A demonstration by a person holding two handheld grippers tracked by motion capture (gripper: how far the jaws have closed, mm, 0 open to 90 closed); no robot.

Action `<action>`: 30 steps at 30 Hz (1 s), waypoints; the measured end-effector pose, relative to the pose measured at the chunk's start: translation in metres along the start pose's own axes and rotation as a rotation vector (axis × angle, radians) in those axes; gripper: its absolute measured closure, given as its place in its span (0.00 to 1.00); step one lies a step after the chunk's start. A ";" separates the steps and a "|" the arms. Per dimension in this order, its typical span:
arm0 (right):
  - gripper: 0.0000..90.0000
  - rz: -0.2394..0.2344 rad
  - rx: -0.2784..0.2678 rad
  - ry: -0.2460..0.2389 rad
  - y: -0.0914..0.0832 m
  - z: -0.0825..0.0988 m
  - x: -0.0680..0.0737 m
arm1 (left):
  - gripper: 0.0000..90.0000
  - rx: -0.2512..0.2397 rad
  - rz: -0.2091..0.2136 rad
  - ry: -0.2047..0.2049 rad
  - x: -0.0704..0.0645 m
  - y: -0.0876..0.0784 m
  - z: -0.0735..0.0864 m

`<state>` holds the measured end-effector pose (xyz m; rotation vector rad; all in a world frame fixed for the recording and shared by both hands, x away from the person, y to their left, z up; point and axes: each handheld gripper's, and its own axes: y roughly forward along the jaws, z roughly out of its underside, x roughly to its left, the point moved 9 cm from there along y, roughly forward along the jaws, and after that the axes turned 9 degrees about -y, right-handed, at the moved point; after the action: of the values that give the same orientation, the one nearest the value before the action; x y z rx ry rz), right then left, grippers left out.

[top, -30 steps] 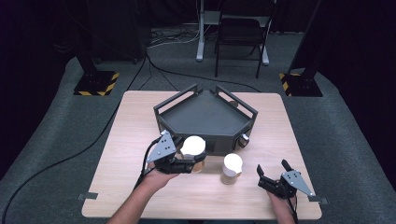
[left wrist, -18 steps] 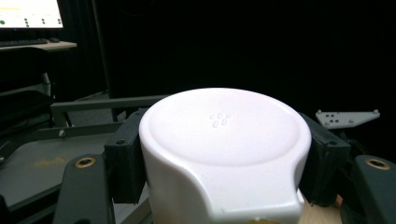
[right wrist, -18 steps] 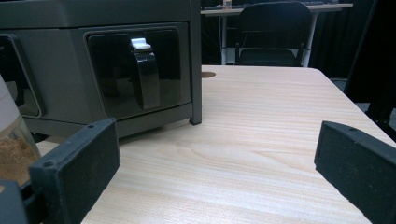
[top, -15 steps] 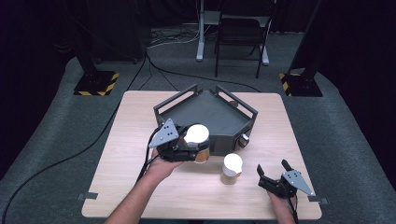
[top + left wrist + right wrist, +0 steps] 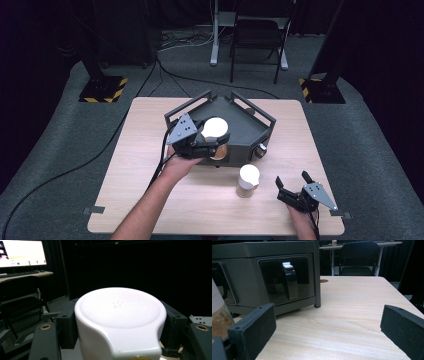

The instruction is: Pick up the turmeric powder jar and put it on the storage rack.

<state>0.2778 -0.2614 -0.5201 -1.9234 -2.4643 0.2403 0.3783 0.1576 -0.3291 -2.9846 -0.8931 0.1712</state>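
A second jar (image 5: 247, 181) stands on the table (image 5: 150, 165) between the dark tray (image 5: 250, 127) and the right gripper (image 5: 295, 186), whose jaws gape wide and empty, while the left gripper (image 5: 212, 145) clamps a white-lidded jar (image 5: 216, 131) of brown powder at the tray's near wall.

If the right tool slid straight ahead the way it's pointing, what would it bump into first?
Probably nothing soon: between the right tool's open jaws lies bare wooden table. The dark box stands left of its line, and the jar is at the left edge. Depth is hard to judge.
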 end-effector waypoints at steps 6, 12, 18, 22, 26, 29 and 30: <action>0.00 -0.001 0.000 0.003 0.000 0.000 0.000 | 0.34 -0.004 -0.017 0.008 0.001 0.009 -0.006; 0.00 -0.002 -0.002 0.009 0.000 0.000 -0.001 | 0.34 -0.015 -0.055 -0.032 0.009 0.024 -0.007; 0.00 -0.008 -0.005 0.020 0.000 0.001 -0.003 | 0.34 -0.007 -0.088 -0.034 0.013 0.033 -0.005; 0.00 -0.007 -0.006 0.022 0.000 0.001 -0.003 | 0.34 -0.010 -0.158 -0.036 0.013 0.038 -0.003; 0.00 -0.007 -0.006 0.024 0.000 0.001 -0.003 | 0.34 -0.026 -0.193 -0.023 0.015 0.041 -0.001; 0.00 -0.009 -0.007 0.024 0.000 0.001 -0.003 | 0.34 -0.034 -0.206 -0.025 0.015 0.043 -0.002; 0.00 -0.009 -0.007 0.024 -0.001 0.001 -0.003 | 0.34 -0.034 -0.213 -0.024 0.015 0.043 -0.002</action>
<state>0.2780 -0.2647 -0.5206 -1.9055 -2.4614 0.2074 0.4150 0.1297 -0.3307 -2.8961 -1.2198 0.1893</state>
